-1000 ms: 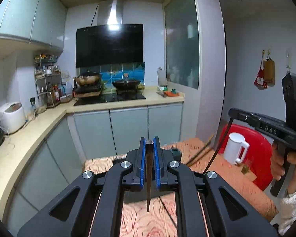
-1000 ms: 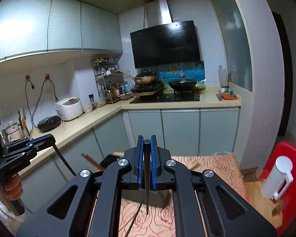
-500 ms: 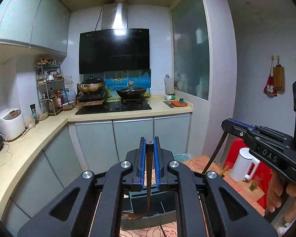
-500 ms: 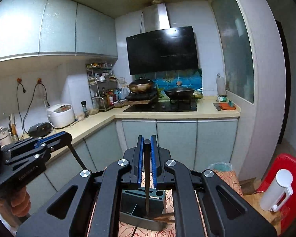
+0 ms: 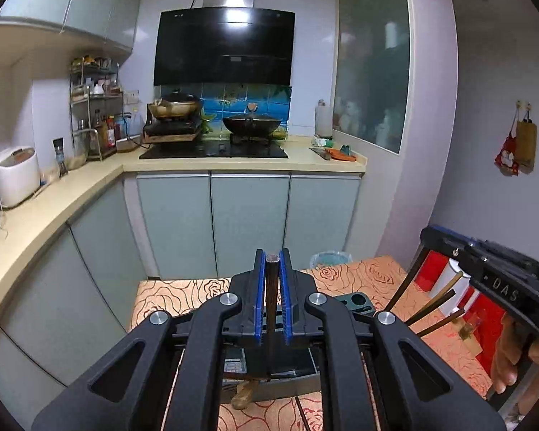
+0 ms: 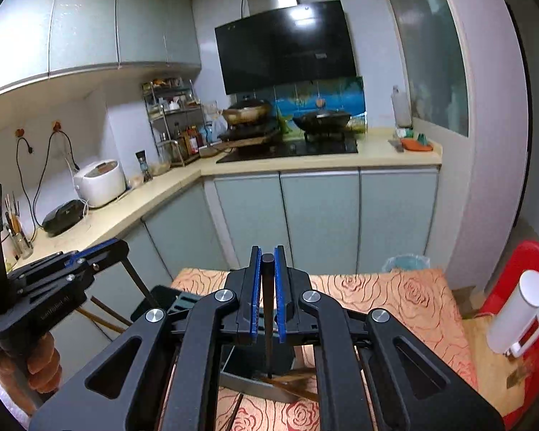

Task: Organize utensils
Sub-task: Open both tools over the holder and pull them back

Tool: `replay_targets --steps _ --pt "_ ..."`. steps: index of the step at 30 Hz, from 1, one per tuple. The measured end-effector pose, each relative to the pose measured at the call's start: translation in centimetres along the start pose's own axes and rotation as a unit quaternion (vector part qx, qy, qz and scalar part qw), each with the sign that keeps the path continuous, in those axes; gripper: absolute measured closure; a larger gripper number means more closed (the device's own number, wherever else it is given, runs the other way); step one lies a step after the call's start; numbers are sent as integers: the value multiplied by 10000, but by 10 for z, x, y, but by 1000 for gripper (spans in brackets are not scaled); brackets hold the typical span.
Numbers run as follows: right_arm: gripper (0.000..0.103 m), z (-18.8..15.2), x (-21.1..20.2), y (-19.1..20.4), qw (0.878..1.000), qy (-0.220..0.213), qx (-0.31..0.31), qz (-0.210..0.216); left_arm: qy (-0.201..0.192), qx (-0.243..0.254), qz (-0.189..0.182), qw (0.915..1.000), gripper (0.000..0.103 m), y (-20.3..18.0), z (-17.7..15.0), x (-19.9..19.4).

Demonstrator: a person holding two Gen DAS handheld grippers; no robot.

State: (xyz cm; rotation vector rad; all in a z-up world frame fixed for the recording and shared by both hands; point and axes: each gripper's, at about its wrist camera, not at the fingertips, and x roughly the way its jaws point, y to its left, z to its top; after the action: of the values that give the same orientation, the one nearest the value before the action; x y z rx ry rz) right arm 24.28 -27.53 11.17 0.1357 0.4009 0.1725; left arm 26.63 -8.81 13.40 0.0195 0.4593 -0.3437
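A dark brown chopstick (image 5: 271, 309) stands between the blue pads of the left tongs (image 5: 271, 298), which are closed on it; its lower end points down toward a dark grey utensil holder (image 5: 269, 373) on the tabletop (image 5: 363, 276), which is covered with an orange cloth with a rose pattern. The right tongs (image 6: 267, 301) are closed in the same way on a second, black chopstick (image 6: 267, 323), and its tip hangs over the same holder (image 6: 255, 366). Whether either tip touches the holder cannot be told. In the left wrist view the right tongs appear at the right edge, and some more chopsticks (image 5: 434, 305) stick out slanted below them. In front of the holder a wooden handle (image 5: 243, 395) lies on the cloth. In the right wrist view, a white kettle (image 6: 519, 316) stands to the right of the tabletop, in front of a red chair (image 6: 528, 258). Behind the tabletop there are grey kitchen cabinets (image 5: 248, 222) and a stove with a black wok (image 5: 251, 124).
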Motion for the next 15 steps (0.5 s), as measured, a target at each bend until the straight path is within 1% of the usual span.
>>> replay_targets --steps 1,2,3,4,5,6,7,9,13,15 --pt "92 -1 0 0 10000 18 20 15 -6 -11 -9 10000 92 1 0 -1" --pt "88 -2 0 0 10000 33 28 26 -28 -29 -18 10000 82 2 1 -3" --pt "84 -2 0 0 10000 25 23 2 -71 -43 -13 10000 68 3 2 -6" --pt "75 -2 -2 1 10000 -5 14 -38 -116 -45 0 9999 62 3 3 -8" --pt "71 -2 -2 -1 10000 -26 15 -57 -173 -35 13 9998 53 2 3 -13" --pt "71 -2 -4 0 10000 -54 2 -79 -202 -33 5 9998 48 3 3 -17" --pt "71 -2 -5 0 9999 -60 -17 -88 -235 -33 6 9997 46 3 2 -21" --pt "71 -3 -10 0 9999 -82 -28 -95 -282 -13 27 9996 37 4 2 -26" --pt "70 -3 -20 1 9998 -144 -65 -108 -349 31 37 9994 32 4 -5 -40" --pt "70 -3 -28 3 9997 -198 -109 -119 -379 36 18 9993 28 3 -8 -47"
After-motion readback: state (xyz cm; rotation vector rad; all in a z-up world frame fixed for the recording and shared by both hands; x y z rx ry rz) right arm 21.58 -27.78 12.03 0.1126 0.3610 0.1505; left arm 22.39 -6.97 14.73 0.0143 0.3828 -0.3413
